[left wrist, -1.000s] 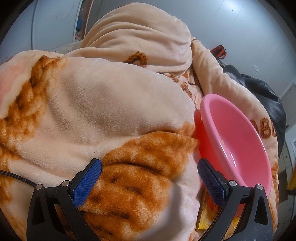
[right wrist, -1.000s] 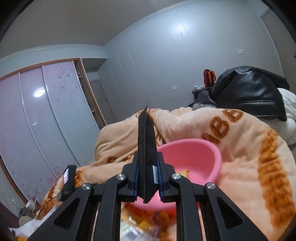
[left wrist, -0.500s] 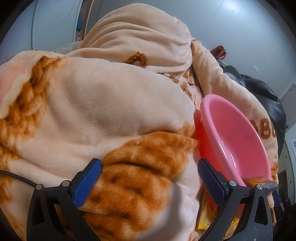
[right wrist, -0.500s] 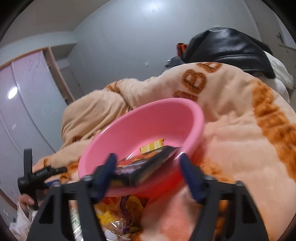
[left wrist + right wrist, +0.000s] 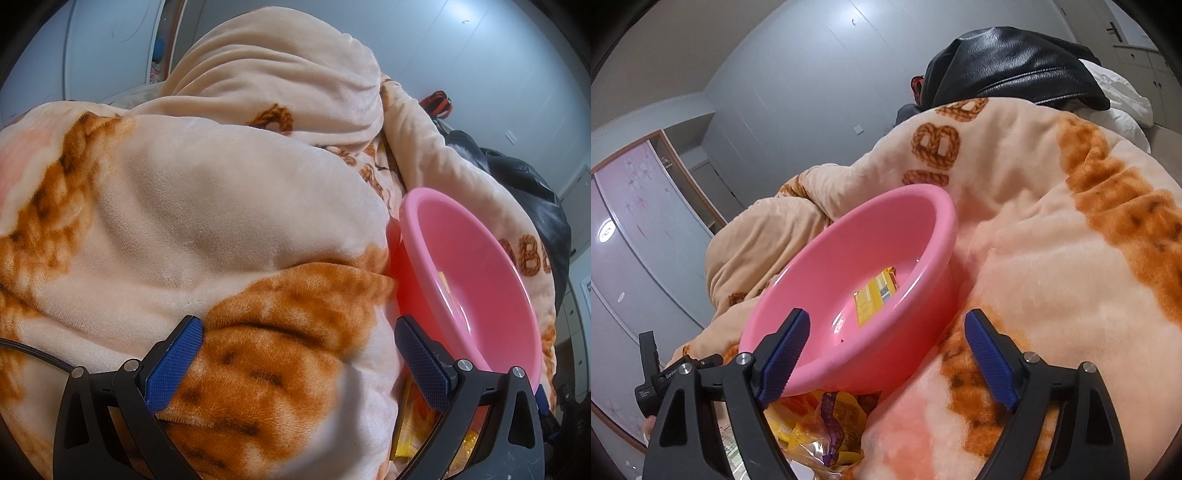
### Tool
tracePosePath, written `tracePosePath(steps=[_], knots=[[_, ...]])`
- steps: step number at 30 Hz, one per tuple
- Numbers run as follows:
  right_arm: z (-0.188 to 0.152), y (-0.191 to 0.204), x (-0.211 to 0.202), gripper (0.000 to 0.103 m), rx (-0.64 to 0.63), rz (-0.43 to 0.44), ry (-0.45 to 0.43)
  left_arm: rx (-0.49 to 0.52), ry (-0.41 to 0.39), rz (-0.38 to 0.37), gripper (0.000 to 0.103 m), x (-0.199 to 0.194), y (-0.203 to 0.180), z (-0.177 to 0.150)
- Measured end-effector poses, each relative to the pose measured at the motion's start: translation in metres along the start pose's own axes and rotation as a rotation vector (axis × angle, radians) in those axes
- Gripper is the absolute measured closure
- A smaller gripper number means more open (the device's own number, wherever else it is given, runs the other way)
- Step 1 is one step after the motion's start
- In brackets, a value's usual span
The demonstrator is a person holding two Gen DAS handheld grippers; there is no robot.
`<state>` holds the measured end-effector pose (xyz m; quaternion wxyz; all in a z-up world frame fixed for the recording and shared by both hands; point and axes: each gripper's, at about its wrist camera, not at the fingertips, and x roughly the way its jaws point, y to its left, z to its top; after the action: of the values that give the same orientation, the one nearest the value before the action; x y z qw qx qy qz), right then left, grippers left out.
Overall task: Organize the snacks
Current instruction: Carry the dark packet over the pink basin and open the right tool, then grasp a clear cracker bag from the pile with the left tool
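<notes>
Both the right gripper and left gripper stand spread and empty beside the pink basin holding one yellow packet, while the crinkly snack bags below (light, slippery film) look best pinched at a sealed edge.

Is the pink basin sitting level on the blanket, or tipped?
Tipped. The pink basin leans on the blanket, its mouth tilted toward the open right gripper; a yellow snack packet lies inside.

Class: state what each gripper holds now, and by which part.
Nothing. The left gripper and right gripper are both open and empty, near the pink basin.
</notes>
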<state>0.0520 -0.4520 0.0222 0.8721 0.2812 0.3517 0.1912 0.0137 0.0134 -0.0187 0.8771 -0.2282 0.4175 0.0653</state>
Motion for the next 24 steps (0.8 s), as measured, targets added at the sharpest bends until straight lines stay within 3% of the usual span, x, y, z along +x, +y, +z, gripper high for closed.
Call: tracePosePath(steps=[5, 9, 12, 15, 16, 18, 21, 22, 24], knots=[[-0.002, 0.004, 0.011, 0.011, -0.033, -0.067, 0.065, -0.009, 0.027, -0.018, 0.001, -0.006, -0.003, 0.003], [-0.003, 0.004, 0.014, 0.011, -0.046, -0.083, 0.078, 0.006, 0.079, -0.148, 0.001, -0.031, -0.014, 0.008], [-0.002, 0.004, 0.015, 0.01, -0.047, -0.084, 0.079, 0.106, 0.067, -0.187, 0.001, -0.059, -0.033, 0.01], [-0.002, 0.004, 0.015, 0.01, -0.047, -0.085, 0.081, 0.263, 0.056, -0.101, 0.001, -0.082, -0.058, 0.007], [-0.002, 0.004, 0.015, 0.01, -0.048, -0.086, 0.081, 0.312, 0.072, -0.102, 0.001, -0.088, -0.067, 0.003], [-0.002, 0.004, 0.016, 0.01, -0.048, -0.087, 0.082, 0.372, 0.135, -0.198, 0.001, -0.096, -0.082, -0.008], [-0.002, 0.004, 0.016, 0.01, -0.049, -0.087, 0.082, 0.424, 0.332, -0.473, 0.001, -0.092, -0.109, -0.033], [-0.002, 0.004, 0.016, 0.01, -0.048, -0.087, 0.082, 0.449, 0.393, -0.528, 0.002, -0.087, -0.119, -0.042], [-0.002, 0.004, 0.016, 0.01, -0.048, -0.087, 0.082, 0.482, 0.45, -0.515, 0.006, -0.074, -0.131, -0.056]])
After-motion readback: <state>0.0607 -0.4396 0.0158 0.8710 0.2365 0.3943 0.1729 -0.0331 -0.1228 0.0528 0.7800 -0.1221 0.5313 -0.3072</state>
